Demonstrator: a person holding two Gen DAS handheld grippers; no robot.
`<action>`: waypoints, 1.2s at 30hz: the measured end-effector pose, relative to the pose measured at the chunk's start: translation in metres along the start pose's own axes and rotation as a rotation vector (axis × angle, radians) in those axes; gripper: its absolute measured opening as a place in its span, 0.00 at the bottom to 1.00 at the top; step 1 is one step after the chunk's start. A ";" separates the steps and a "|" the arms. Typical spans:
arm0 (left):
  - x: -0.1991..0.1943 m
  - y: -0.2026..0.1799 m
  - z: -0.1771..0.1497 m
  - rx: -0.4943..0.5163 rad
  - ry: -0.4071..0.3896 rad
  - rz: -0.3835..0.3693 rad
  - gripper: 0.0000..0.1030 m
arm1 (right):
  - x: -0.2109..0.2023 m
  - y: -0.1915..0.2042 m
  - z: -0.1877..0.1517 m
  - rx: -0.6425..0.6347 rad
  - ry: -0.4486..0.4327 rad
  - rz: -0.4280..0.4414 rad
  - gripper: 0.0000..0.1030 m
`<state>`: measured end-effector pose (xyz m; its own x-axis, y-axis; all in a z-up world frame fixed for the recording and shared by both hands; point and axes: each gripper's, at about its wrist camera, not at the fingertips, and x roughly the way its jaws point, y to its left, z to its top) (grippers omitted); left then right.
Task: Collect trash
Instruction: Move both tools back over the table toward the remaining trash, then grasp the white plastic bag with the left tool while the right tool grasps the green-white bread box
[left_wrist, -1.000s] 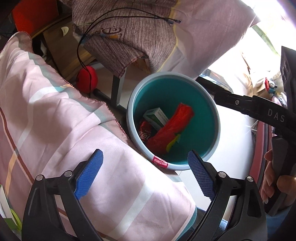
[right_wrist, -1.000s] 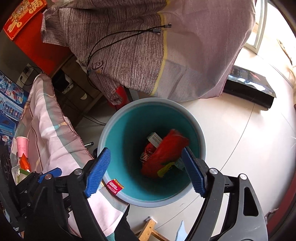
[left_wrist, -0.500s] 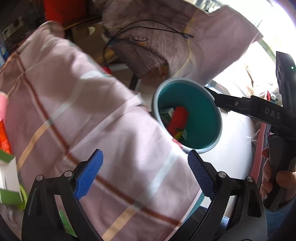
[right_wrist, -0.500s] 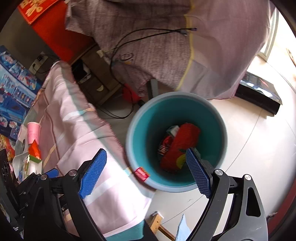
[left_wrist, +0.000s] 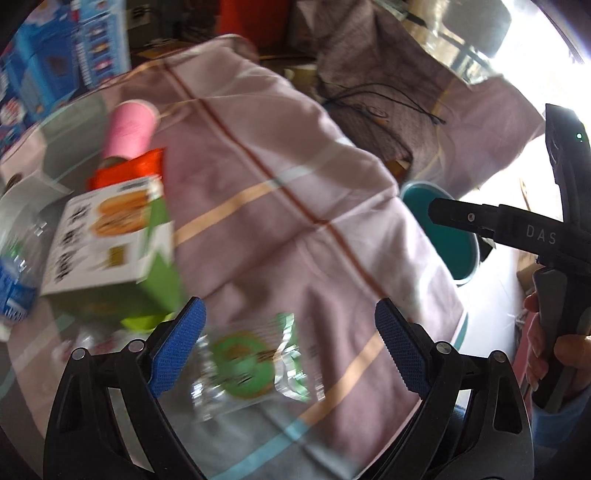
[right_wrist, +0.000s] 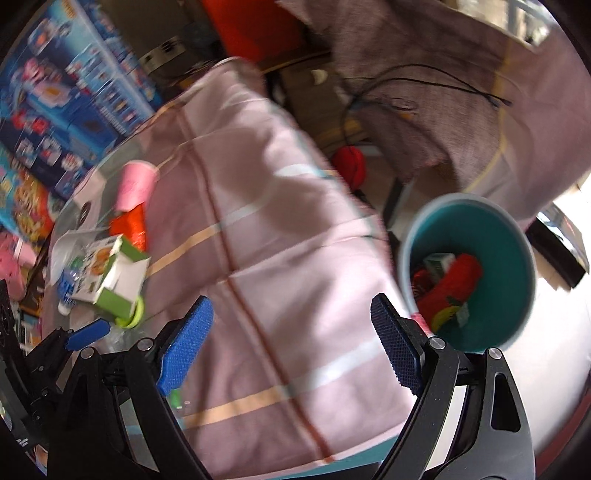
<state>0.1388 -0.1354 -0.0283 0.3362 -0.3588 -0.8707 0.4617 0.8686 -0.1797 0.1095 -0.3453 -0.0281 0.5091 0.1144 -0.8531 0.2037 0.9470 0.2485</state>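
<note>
Hovering over a surface (left_wrist: 280, 206) draped in a pink striped cloth (right_wrist: 288, 258), both hand-held grippers point steeply down with nothing between their blue pads. The left hand-held gripper (left_wrist: 290, 350) has its jaws spread wide, and beneath them, near the surface's front edge, lies a clear wrapper with a green round print (left_wrist: 247, 365), blurred. Toward the left edge sits a cluster of trash: a white and green carton (left_wrist: 110, 243) lying tilted, an orange-red packet (left_wrist: 129, 170) behind it, a pink paper cup (left_wrist: 129, 129) farther back, and a plastic bottle with a blue label (left_wrist: 16, 273) at the very edge. The right hand-held gripper (right_wrist: 291, 343) is also released, its jaws having just been opening, and nothing sits between them; it hangs above bare cloth near the surface's right edge. On the floor just beside that edge stands a teal bin (right_wrist: 517, 243), which holds a red packet (right_wrist: 454, 284), a small pale box (right_wrist: 439, 262) and something red and crumpled beside them. A person's hand (left_wrist: 554, 354) grips the right tool's handle in the left wrist view.
</note>
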 end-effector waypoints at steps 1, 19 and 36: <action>-0.006 0.013 -0.006 -0.022 -0.004 0.009 0.90 | 0.003 0.013 0.000 -0.017 0.009 0.011 0.81; -0.034 0.168 -0.062 0.052 -0.001 0.116 0.90 | 0.051 0.153 -0.013 -0.208 0.148 0.077 0.81; -0.022 0.174 -0.084 0.121 0.006 -0.006 0.29 | 0.077 0.168 -0.011 -0.167 0.217 0.101 0.81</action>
<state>0.1430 0.0526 -0.0791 0.3284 -0.3621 -0.8724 0.5595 0.8187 -0.1292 0.1739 -0.1745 -0.0569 0.3253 0.2550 -0.9106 0.0111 0.9618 0.2734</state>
